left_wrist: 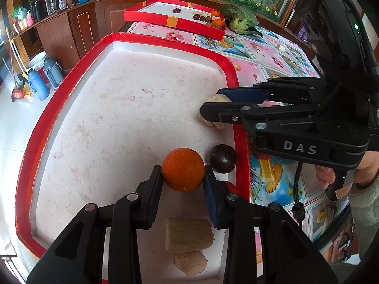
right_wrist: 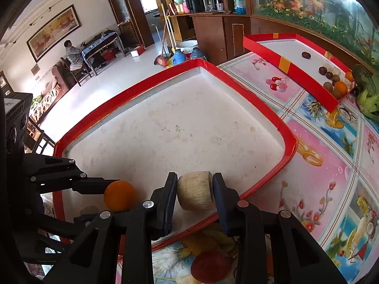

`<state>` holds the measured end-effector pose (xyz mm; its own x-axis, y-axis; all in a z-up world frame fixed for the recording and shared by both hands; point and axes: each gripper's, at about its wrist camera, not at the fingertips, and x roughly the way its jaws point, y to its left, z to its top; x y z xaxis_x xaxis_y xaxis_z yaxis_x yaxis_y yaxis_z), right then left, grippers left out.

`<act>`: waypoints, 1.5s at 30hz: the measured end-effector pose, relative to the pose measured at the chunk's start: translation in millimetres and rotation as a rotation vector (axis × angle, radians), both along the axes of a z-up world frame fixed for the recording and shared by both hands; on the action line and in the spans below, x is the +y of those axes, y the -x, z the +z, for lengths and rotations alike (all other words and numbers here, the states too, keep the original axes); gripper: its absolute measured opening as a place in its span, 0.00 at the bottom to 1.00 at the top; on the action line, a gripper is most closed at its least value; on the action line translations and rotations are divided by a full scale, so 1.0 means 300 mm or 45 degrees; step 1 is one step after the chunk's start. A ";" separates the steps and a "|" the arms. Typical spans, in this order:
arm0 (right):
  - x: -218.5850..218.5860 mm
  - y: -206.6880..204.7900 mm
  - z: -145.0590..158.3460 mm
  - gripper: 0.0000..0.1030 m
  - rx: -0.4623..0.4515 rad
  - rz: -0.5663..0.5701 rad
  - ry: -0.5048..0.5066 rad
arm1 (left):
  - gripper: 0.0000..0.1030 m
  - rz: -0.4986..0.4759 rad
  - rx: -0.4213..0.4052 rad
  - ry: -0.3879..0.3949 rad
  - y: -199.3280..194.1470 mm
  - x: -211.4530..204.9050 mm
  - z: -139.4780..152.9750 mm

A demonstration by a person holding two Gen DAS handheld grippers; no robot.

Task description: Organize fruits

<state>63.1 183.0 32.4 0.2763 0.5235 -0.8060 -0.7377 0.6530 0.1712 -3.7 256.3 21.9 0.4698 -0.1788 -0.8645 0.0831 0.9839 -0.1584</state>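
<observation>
The left gripper was clamped on an orange, its two pads pressed against opposite sides of the fruit low over the white floor of the near red tray. The right gripper was likewise closed on a pale, fibrous stub that looked like a cut piece of sugarcane, held by its flat ends just inside the tray's near-right rim. Whether either item rested on the tray floor or hung slightly above it could not be told.

Close to the orange, against the right wall of the tray, lay a dark purple round fruit, possibly a passion fruit. Nearer the left camera, under the gripper, sat a larger sugarcane block with a smaller beige chunk touching it. These pieces clustered along one side of the tray, which suggested like was being put with like in that corner while the rest of the floor stayed free.

Well apart, at the far end of the patterned table, a second red tray held several dark fruits and a couple of oranges bunched at one end, beside a leafy green vegetable.

Holding each item across its widest, firmest faces seemed sensible: the orange could roll, and the cane's flat ends gave the pads a sure seat.
</observation>
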 end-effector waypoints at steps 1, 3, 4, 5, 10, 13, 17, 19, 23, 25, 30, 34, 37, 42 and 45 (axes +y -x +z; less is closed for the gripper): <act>-0.006 0.001 0.005 0.32 0.001 -0.005 -0.009 | 0.32 0.003 0.002 0.003 0.002 0.001 0.000; -0.022 0.003 0.019 0.35 0.007 -0.021 -0.030 | 0.42 0.019 0.000 -0.004 0.005 0.002 0.004; -0.029 0.006 0.026 0.38 0.007 -0.028 -0.038 | 0.48 0.032 -0.003 -0.017 0.008 0.005 0.007; -0.039 0.010 0.036 0.41 -0.001 -0.039 -0.045 | 0.50 0.038 -0.006 -0.015 0.010 0.007 0.010; -0.101 0.035 0.056 0.44 0.001 -0.091 -0.080 | 0.50 0.055 -0.019 0.000 0.027 0.014 0.027; -0.147 0.059 0.059 0.45 0.012 -0.130 -0.096 | 0.55 0.059 -0.033 -0.038 0.040 0.005 0.039; -0.220 0.104 0.070 0.49 0.028 -0.187 -0.113 | 0.55 0.059 -0.048 -0.067 0.054 -0.008 0.058; -0.256 0.131 0.076 0.49 0.032 -0.213 -0.112 | 0.55 0.053 -0.064 -0.078 0.063 -0.016 0.074; -0.352 0.196 0.081 0.49 0.050 -0.271 -0.119 | 0.55 0.026 -0.097 -0.081 0.079 -0.042 0.105; -0.407 0.231 0.082 0.50 0.061 -0.299 -0.143 | 0.55 0.008 -0.109 -0.075 0.085 -0.061 0.117; -0.579 0.321 0.063 0.50 0.102 -0.421 -0.203 | 0.55 -0.056 -0.124 -0.068 0.084 -0.130 0.131; -0.710 0.379 0.056 0.52 0.104 -0.534 -0.221 | 0.55 -0.109 -0.126 -0.068 0.074 -0.190 0.130; -0.798 0.417 0.059 0.52 0.105 -0.609 -0.248 | 0.55 -0.143 -0.123 -0.057 0.070 -0.234 0.129; -0.893 0.440 0.051 0.52 0.082 -0.702 -0.232 | 0.55 -0.214 -0.115 -0.035 0.064 -0.325 0.117; -0.930 0.439 0.049 0.52 0.072 -0.740 -0.211 | 0.55 -0.261 -0.109 -0.053 0.059 -0.384 0.102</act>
<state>-68.6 -96.2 47.0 0.5137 0.4196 -0.7484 -0.2553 0.9075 0.3336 -21.3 141.2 52.4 0.4991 -0.2432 -0.8318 0.2930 0.9506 -0.1021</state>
